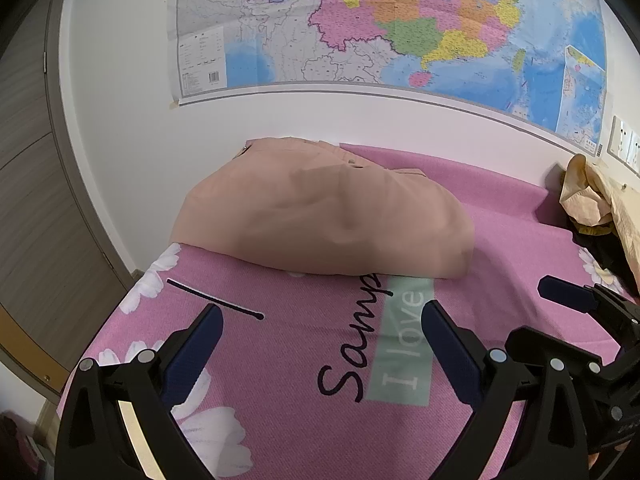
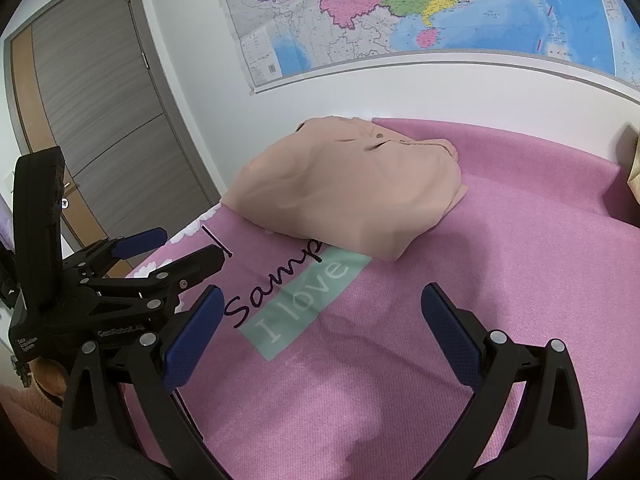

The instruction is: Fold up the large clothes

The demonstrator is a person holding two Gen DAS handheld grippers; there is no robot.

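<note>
A peach garment (image 1: 320, 216) lies folded in a thick bundle on the pink printed cloth (image 1: 280, 360) near the wall; it also shows in the right wrist view (image 2: 344, 192). My left gripper (image 1: 322, 320) is open and empty, hovering over the cloth short of the bundle. My right gripper (image 2: 322, 304) is open and empty, also short of the bundle. The left gripper shows at the left of the right wrist view (image 2: 172, 252), and a finger of the right gripper (image 1: 568, 292) shows at the right of the left wrist view.
A large map (image 1: 380, 28) hangs on the white wall behind. A grey and wood door (image 2: 104, 120) stands at the left. A heap of tan and dark clothes (image 1: 596, 204) lies at the far right. Wall sockets (image 1: 624, 144) sit above it.
</note>
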